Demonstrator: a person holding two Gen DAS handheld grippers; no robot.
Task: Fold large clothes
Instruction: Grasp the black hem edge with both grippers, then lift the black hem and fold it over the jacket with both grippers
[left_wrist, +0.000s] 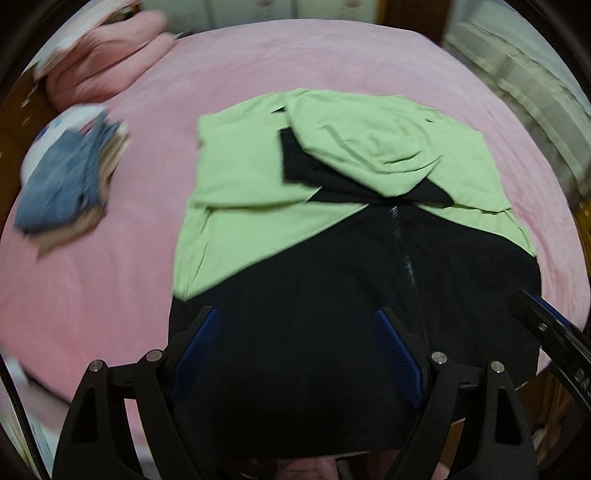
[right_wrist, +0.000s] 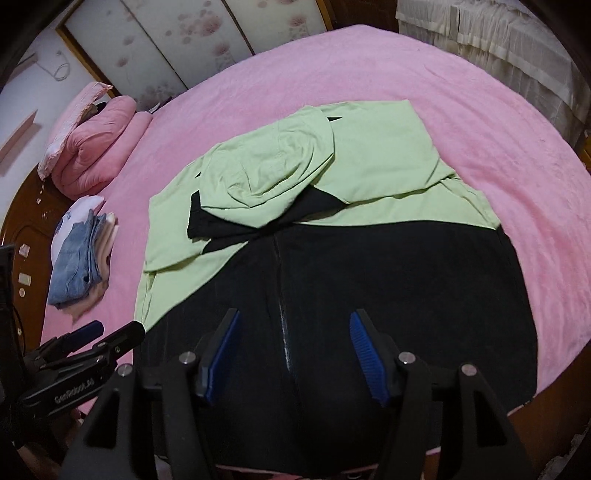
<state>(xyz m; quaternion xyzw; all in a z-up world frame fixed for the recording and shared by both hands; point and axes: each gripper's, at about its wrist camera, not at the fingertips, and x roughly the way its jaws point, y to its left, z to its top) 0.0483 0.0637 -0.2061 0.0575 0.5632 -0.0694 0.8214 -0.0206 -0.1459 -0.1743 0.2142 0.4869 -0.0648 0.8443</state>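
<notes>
A hooded jacket, light green (left_wrist: 240, 166) on top and black (left_wrist: 314, 277) below, lies flat on the pink bed (left_wrist: 110, 295). Its sleeves are folded in across the chest. The green hood (left_wrist: 369, 140) rests on the chest, and a zip (left_wrist: 406, 258) runs down the black part. My left gripper (left_wrist: 297, 314) hangs open over the black hem's left half, nothing between its blue pads. My right gripper (right_wrist: 294, 314) is open over the zip (right_wrist: 284, 332), also holding nothing. In the right wrist view, the left gripper (right_wrist: 114, 328) shows at the lower left, over the jacket's edge.
A stack of folded clothes topped by blue jeans (right_wrist: 77, 258) sits on the bed left of the jacket. A rolled pink quilt (right_wrist: 96, 147) lies at the far left by the wooden headboard (right_wrist: 22, 221). White frilled fabric (right_wrist: 498, 48) hangs beyond the bed's far right.
</notes>
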